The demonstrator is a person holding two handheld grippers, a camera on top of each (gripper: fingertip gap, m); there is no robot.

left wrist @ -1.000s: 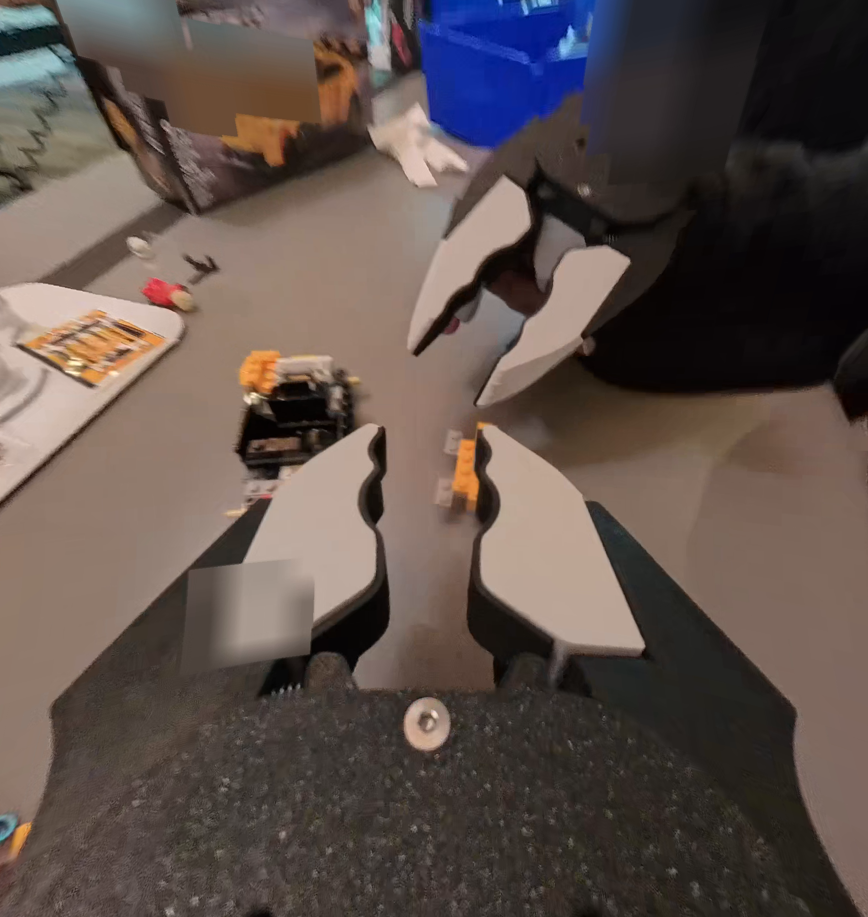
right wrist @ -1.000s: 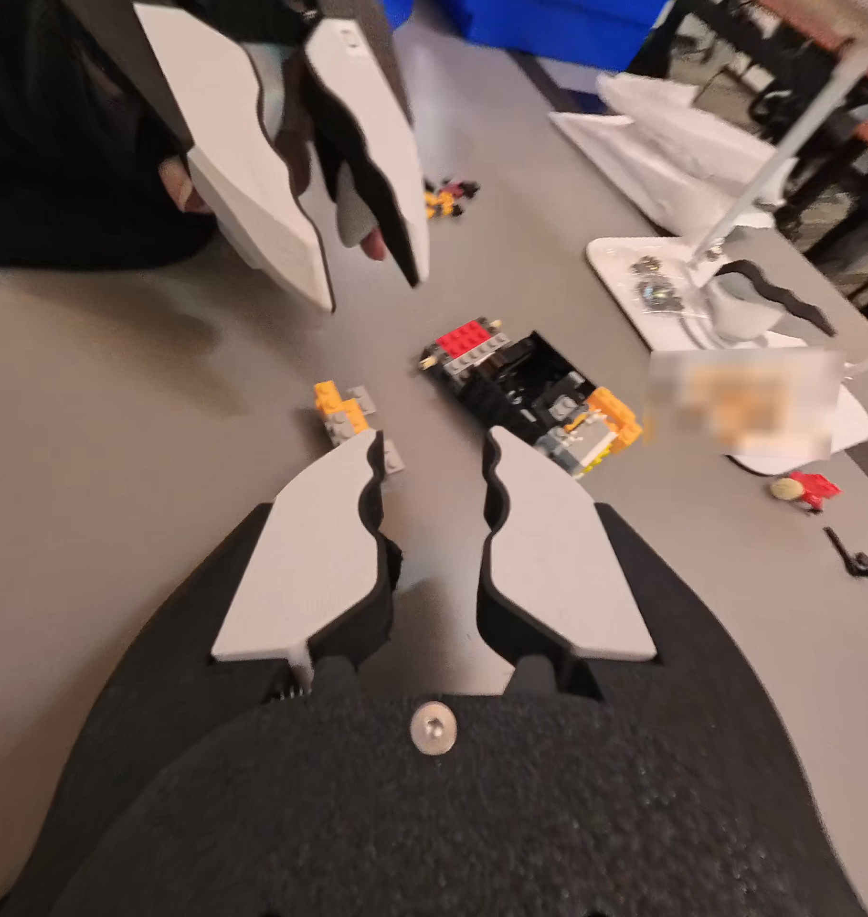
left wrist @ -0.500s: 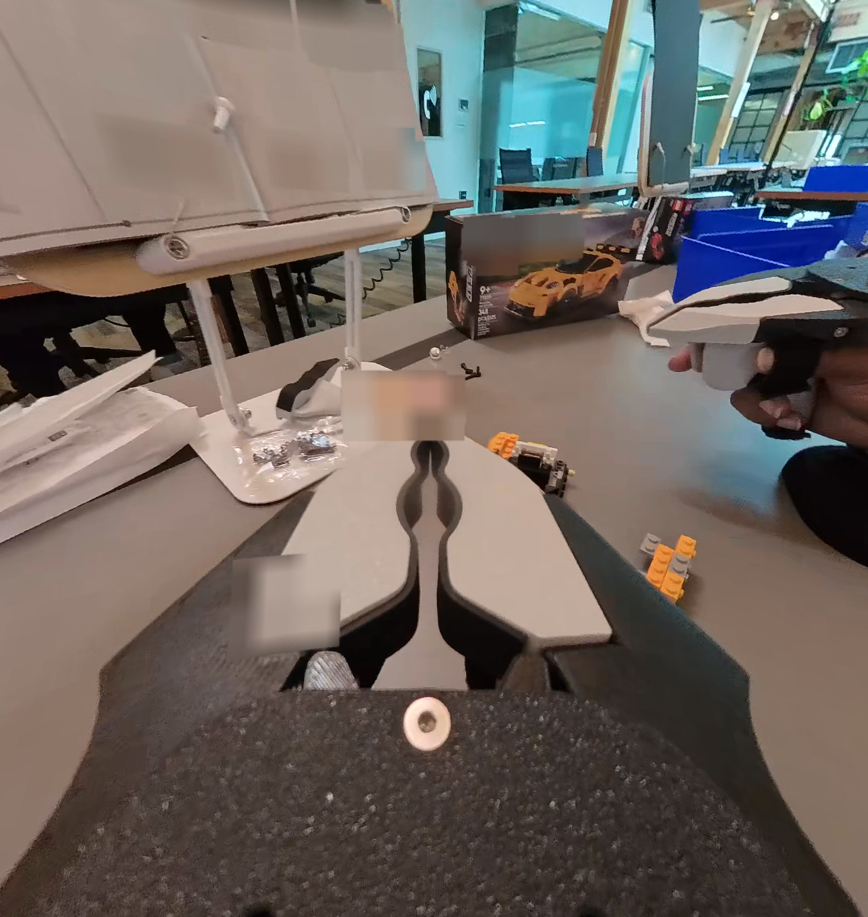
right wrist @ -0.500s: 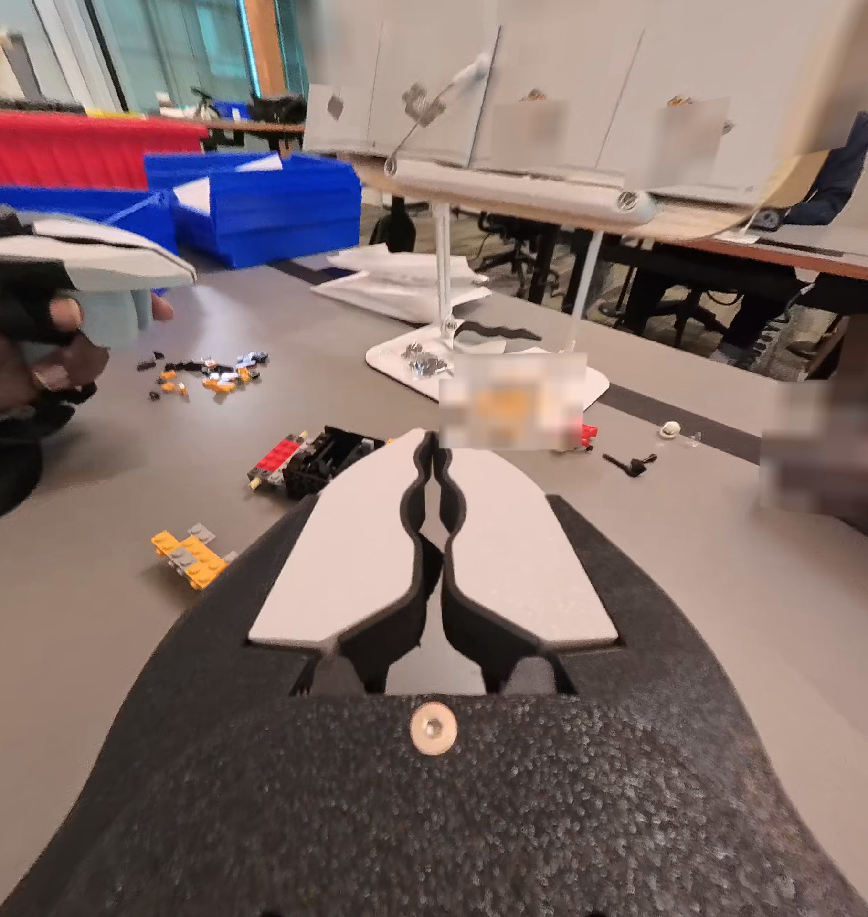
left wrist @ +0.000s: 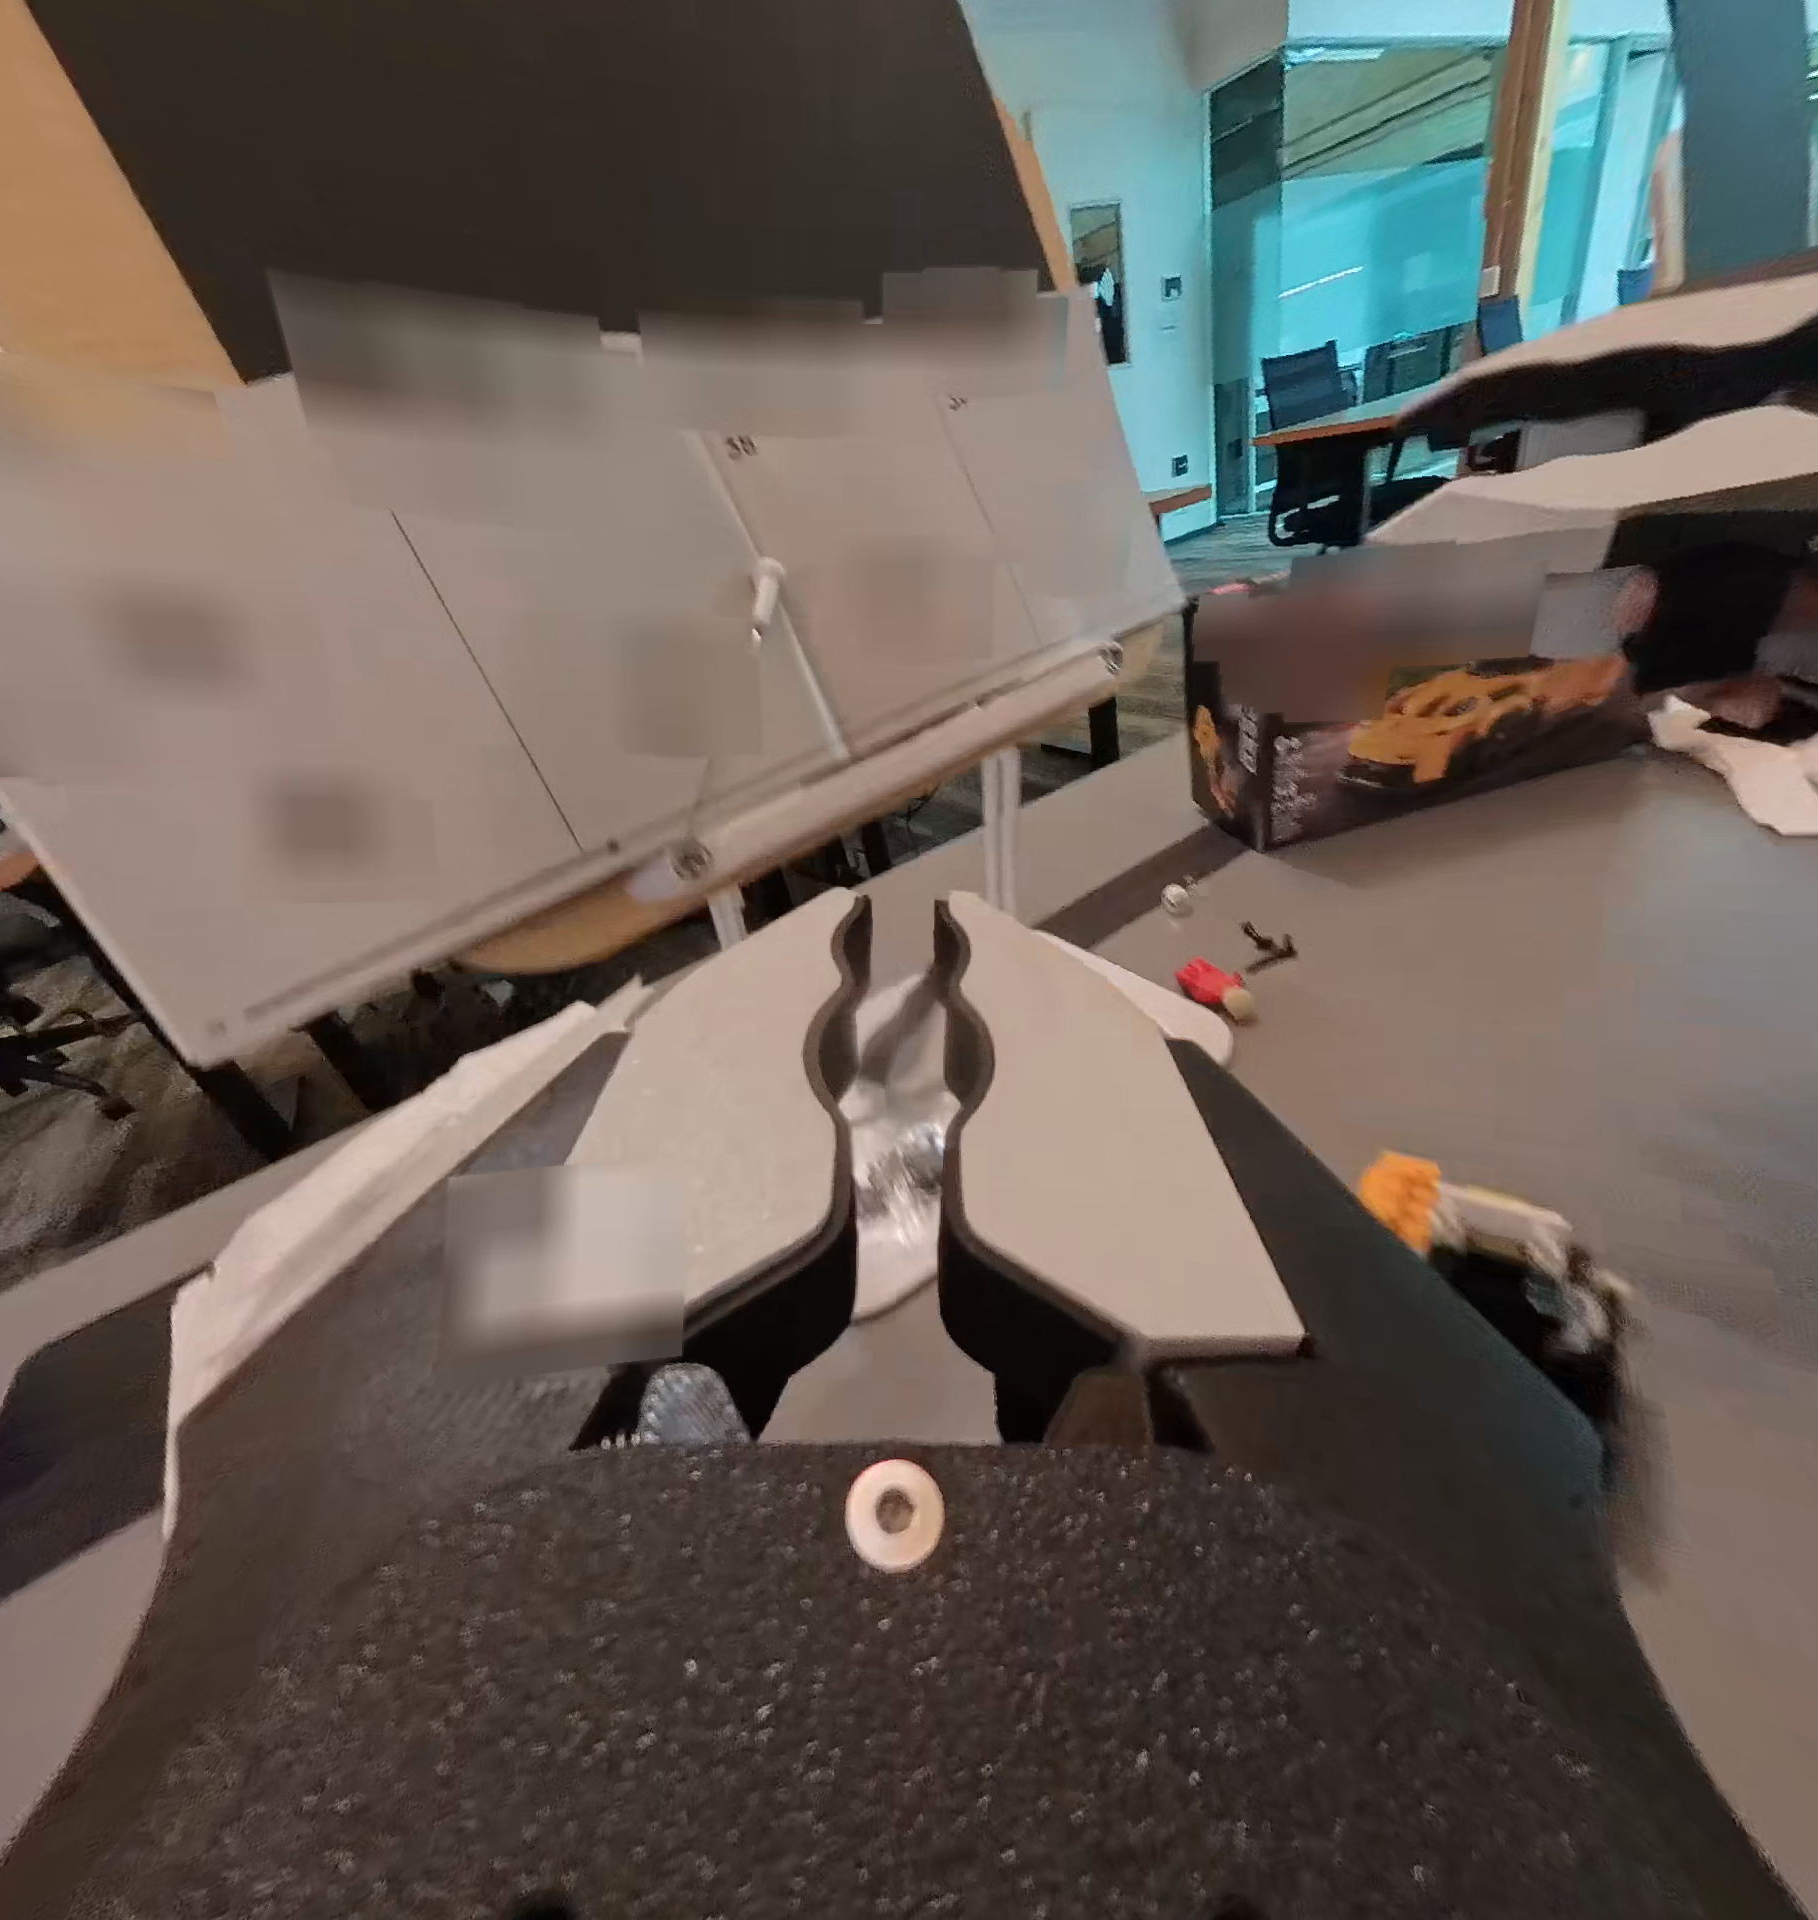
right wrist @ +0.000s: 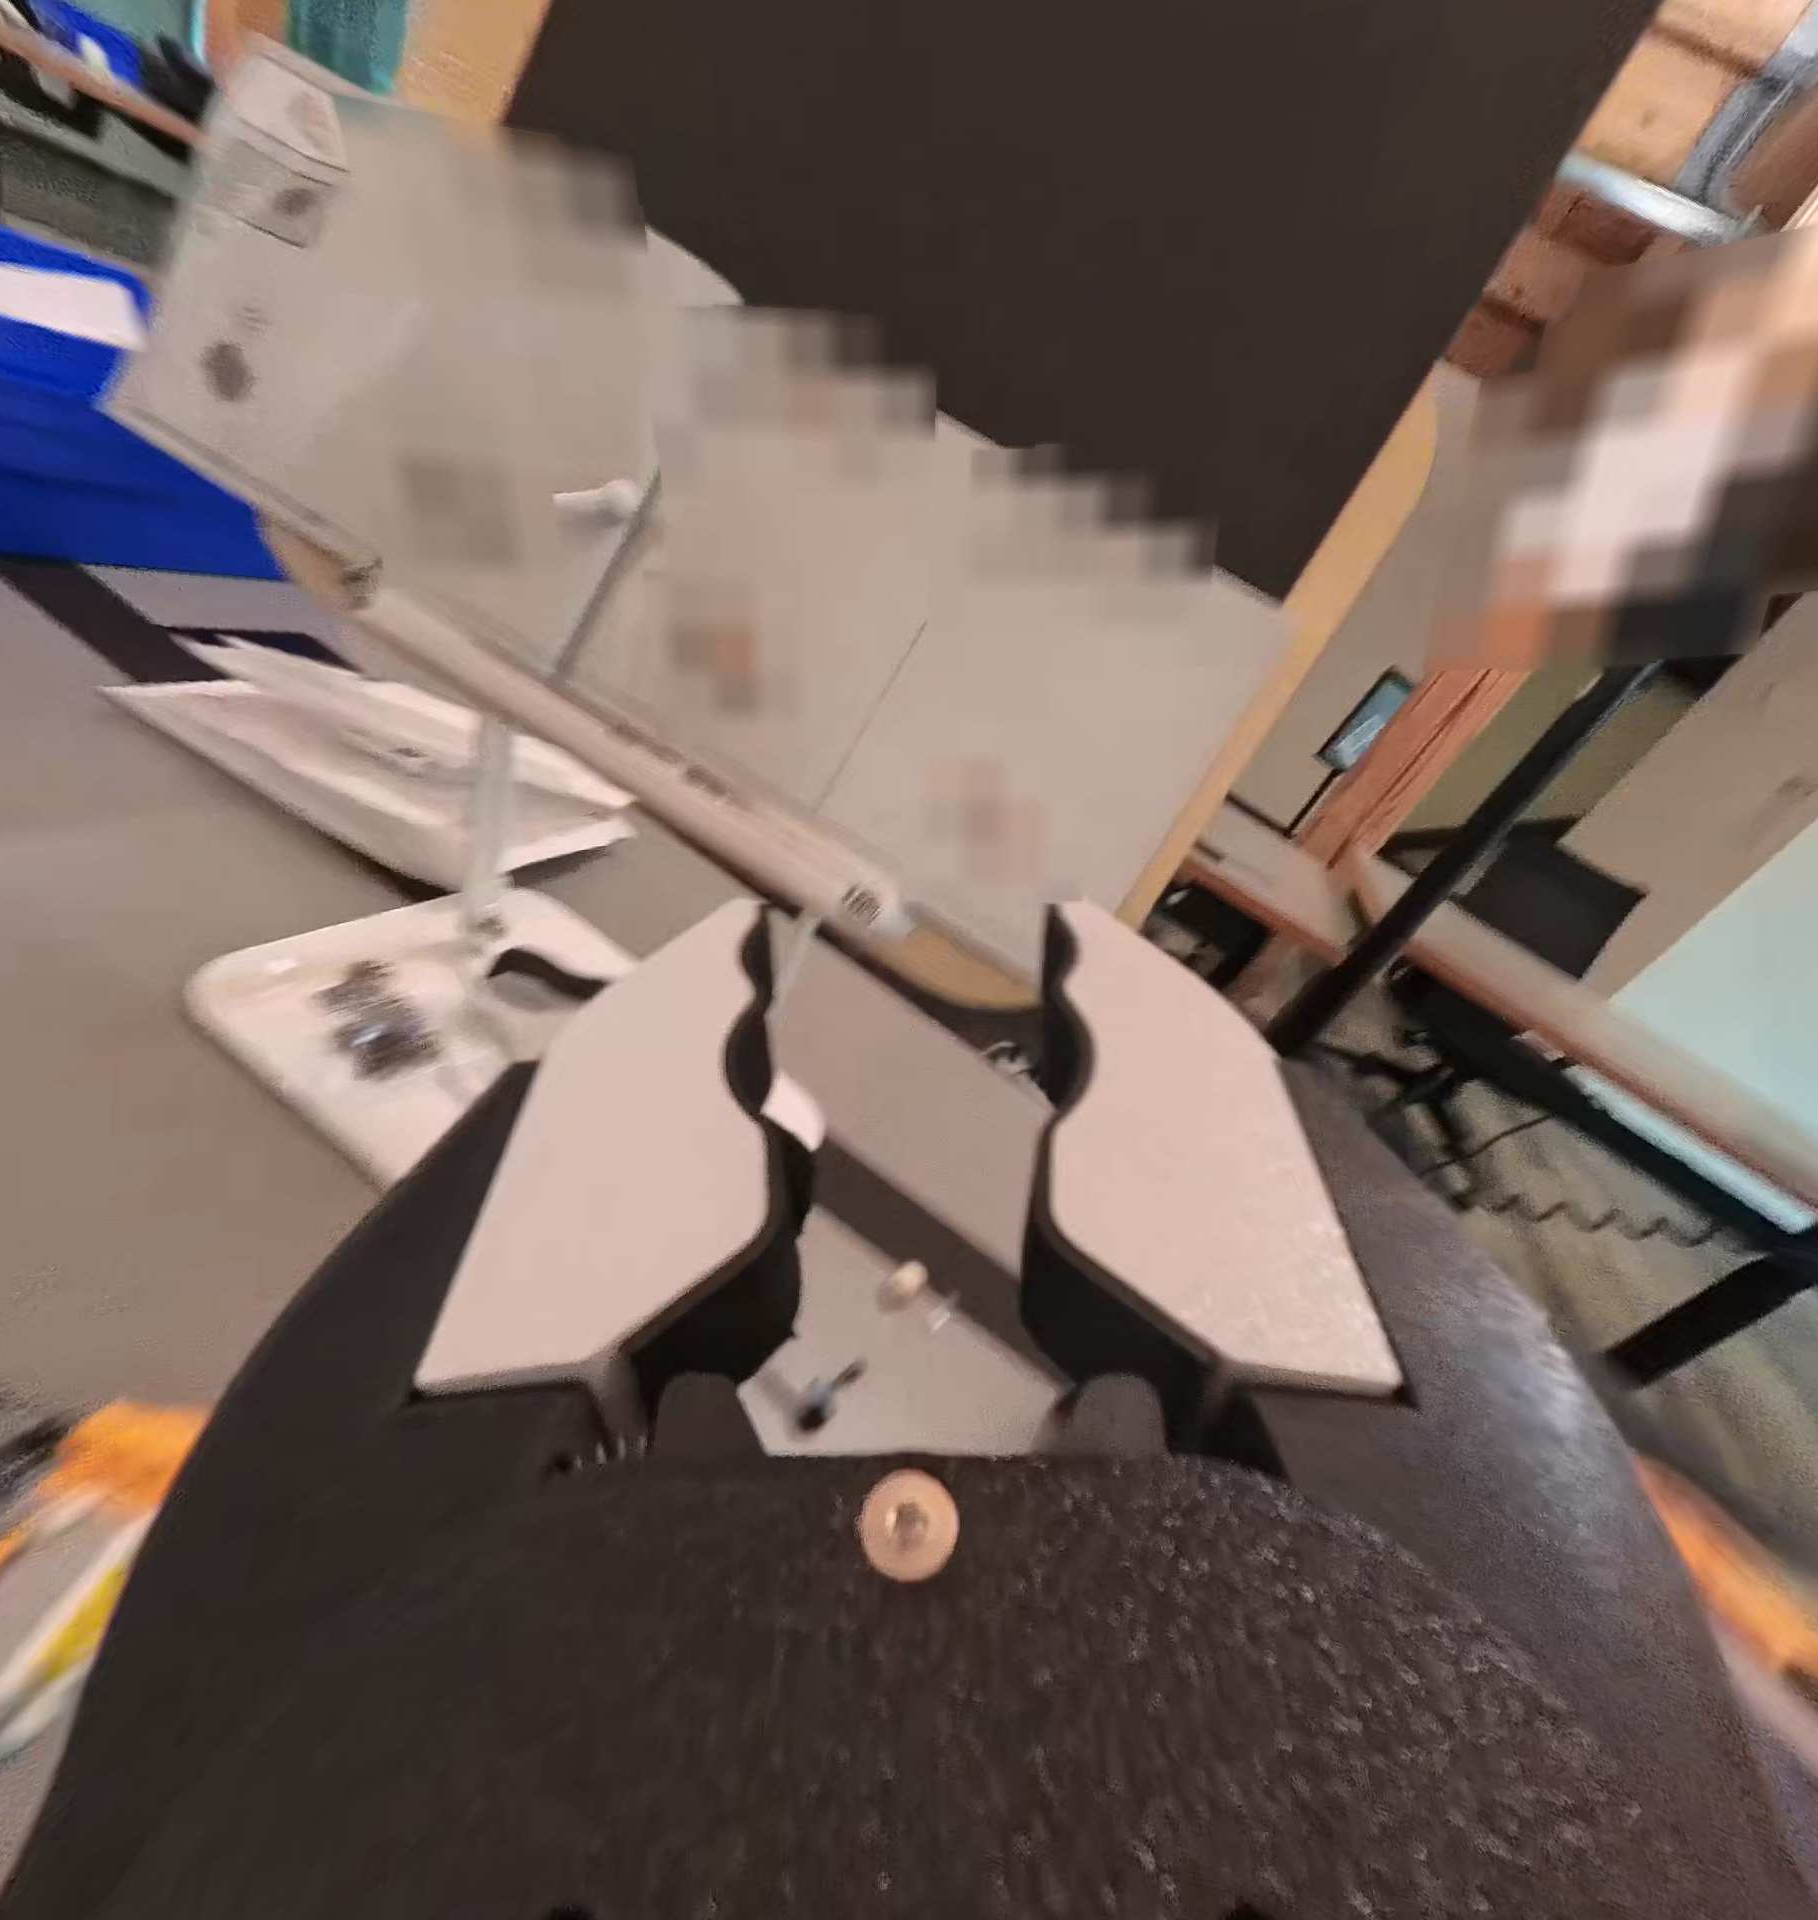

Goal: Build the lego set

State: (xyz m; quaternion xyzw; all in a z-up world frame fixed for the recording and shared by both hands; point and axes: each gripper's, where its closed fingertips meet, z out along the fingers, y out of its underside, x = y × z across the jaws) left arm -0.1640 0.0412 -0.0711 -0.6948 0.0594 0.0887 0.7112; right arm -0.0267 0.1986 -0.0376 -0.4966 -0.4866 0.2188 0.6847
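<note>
The partly built lego car (left wrist: 1507, 1257), black with orange and white parts, lies blurred on the grey table (left wrist: 1507, 1039) just right of my left gripper. My left gripper (left wrist: 902, 914) is empty, its fingers parted by a narrow gap, and points at the instruction stand (left wrist: 572, 675). My right gripper (right wrist: 905, 925) is wide open and empty, and also faces the stand (right wrist: 676, 727). It also shows in the left wrist view (left wrist: 1404, 473) at the upper right. An orange blur (right wrist: 105, 1455) at the lower left may be lego.
The stand's white base (right wrist: 292, 1029) holds small silver bits. A red piece (left wrist: 1206, 982), a black piece (left wrist: 1269, 945) and a white round piece (left wrist: 1177, 899) lie loose. The lego box (left wrist: 1404, 727) stands behind them. White bags (right wrist: 365, 748) and blue bins (right wrist: 53, 416) are at the left. Spacing between my two grippers at the tips: around 20 cm. The orange blur (right wrist: 105, 1455) is about 20 cm from both grippers' fingertips.
Both grippers have swung up and closer to the instruction stand. The right gripper went from shut to wide open. The left fingers parted slightly.
</note>
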